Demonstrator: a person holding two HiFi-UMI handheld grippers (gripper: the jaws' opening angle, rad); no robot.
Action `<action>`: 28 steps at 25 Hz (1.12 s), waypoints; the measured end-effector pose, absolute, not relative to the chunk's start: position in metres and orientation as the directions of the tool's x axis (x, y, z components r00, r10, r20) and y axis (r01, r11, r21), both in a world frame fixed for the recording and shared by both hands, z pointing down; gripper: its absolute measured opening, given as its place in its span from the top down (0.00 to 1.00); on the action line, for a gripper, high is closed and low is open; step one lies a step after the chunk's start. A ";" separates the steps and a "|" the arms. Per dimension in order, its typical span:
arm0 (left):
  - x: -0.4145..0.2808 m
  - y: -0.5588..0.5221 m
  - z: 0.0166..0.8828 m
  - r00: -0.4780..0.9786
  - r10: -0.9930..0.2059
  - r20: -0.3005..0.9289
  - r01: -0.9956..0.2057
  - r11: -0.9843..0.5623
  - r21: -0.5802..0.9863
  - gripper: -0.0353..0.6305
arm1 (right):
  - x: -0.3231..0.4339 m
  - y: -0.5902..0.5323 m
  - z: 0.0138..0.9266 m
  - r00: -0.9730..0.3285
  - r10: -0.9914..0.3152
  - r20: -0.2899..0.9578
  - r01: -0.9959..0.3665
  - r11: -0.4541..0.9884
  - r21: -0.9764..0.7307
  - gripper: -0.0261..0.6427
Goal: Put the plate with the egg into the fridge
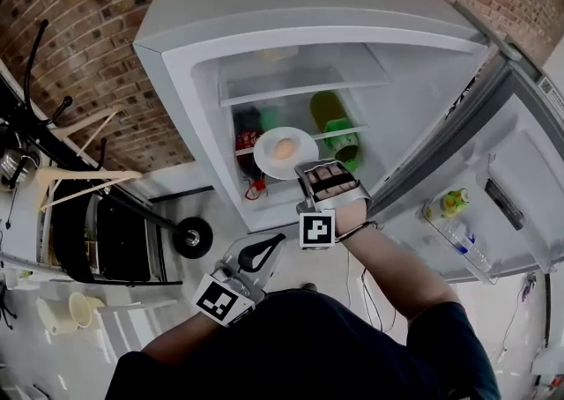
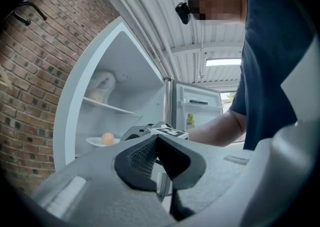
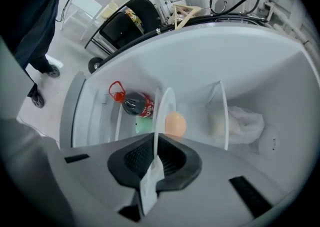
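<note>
A white plate (image 1: 284,153) with a tan egg (image 1: 283,150) on it is held at the open fridge (image 1: 264,28), just in front of its middle shelf (image 1: 352,132). My right gripper (image 1: 305,171) is shut on the plate's near rim. In the right gripper view the plate (image 3: 163,113) shows edge-on between the shut jaws of the right gripper (image 3: 154,157), and the egg (image 3: 175,124) lies just past them. My left gripper (image 1: 275,241) hangs lower, in front of the fridge, shut and empty. The left gripper view shows this gripper (image 2: 156,153) with jaws together and the plate (image 2: 102,141) beyond.
A cola bottle (image 1: 248,148) and a green bottle (image 1: 336,130) lie on the middle shelf behind the plate. The fridge door (image 1: 493,178) stands open at the right with small bottles (image 1: 451,203) in its rack. A black cart (image 1: 115,240) and a coat hanger (image 1: 79,180) are at the left.
</note>
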State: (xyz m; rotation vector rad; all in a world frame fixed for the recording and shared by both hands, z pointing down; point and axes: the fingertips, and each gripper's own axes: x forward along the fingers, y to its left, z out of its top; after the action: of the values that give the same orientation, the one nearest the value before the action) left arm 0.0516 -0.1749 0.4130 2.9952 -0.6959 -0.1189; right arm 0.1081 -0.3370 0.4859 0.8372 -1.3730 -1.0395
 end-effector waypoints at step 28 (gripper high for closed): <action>0.013 -0.190 0.420 0.832 -0.552 -0.048 -0.546 -0.831 0.108 0.95 | 0.075 -0.427 0.532 -0.072 -0.821 0.566 0.158 0.551 0.819 0.93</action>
State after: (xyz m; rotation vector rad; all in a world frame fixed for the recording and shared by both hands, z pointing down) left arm 0.0130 -0.1904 0.4204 2.9207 -0.8770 -0.1173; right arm 0.0755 -0.4273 0.5318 0.6141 -1.4196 -0.8967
